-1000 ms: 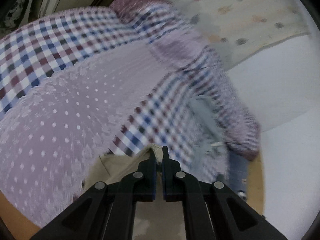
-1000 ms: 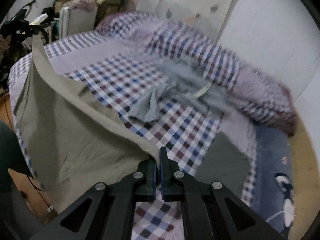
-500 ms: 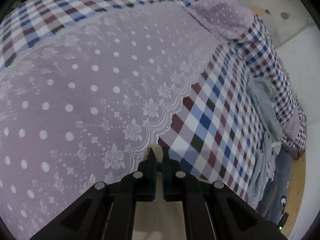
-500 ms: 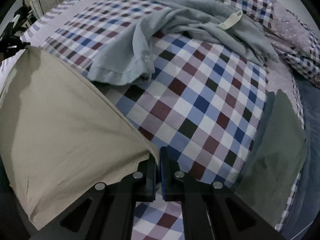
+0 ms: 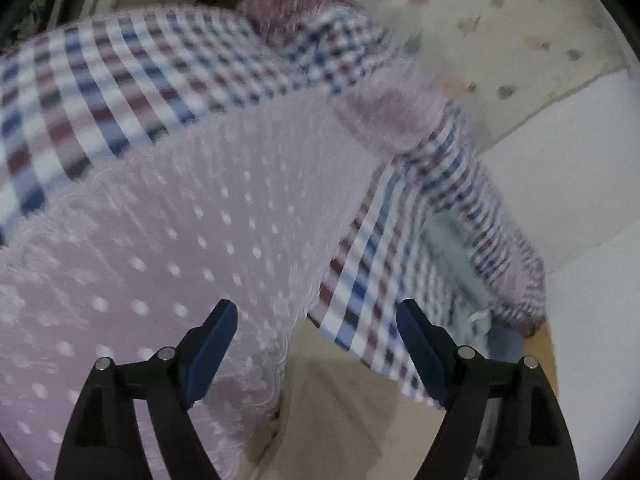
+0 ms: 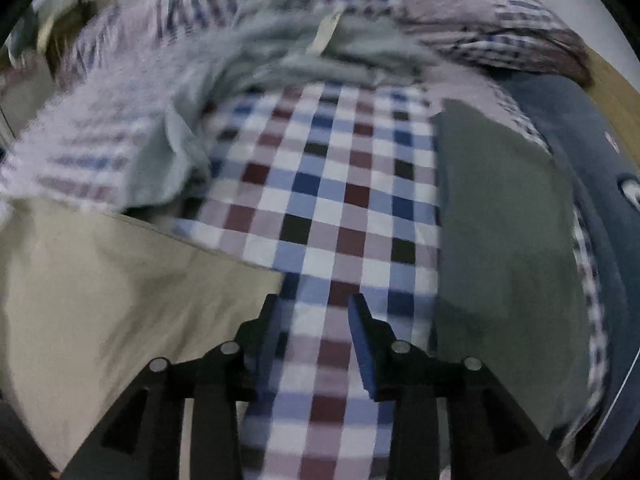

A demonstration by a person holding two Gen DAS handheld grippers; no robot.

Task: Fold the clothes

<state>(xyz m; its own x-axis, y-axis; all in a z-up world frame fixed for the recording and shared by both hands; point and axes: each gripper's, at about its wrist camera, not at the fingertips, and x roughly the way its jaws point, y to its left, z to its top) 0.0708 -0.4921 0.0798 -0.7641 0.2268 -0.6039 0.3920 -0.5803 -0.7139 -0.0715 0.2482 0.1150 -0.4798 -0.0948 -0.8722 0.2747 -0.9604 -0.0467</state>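
left gripper (image 5: 316, 354) jaws just opened wide, nothing between; right gripper (image 6: 312, 322) part open, just opened, empty. flat beige cotton garment (image 6: 100, 292) released on checked bed cover (image 6: 328, 200), likely laid out for next fold. crumpled grey garment (image 6: 280, 52) waits beyond.

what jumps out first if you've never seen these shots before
The bold checked bedspread fills the middle of the right wrist view, a beige garment flat at lower left, a dark green one at right. In the left wrist view a lilac dotted cover dominates. Both the left gripper and right gripper have just been opening, nothing between them.
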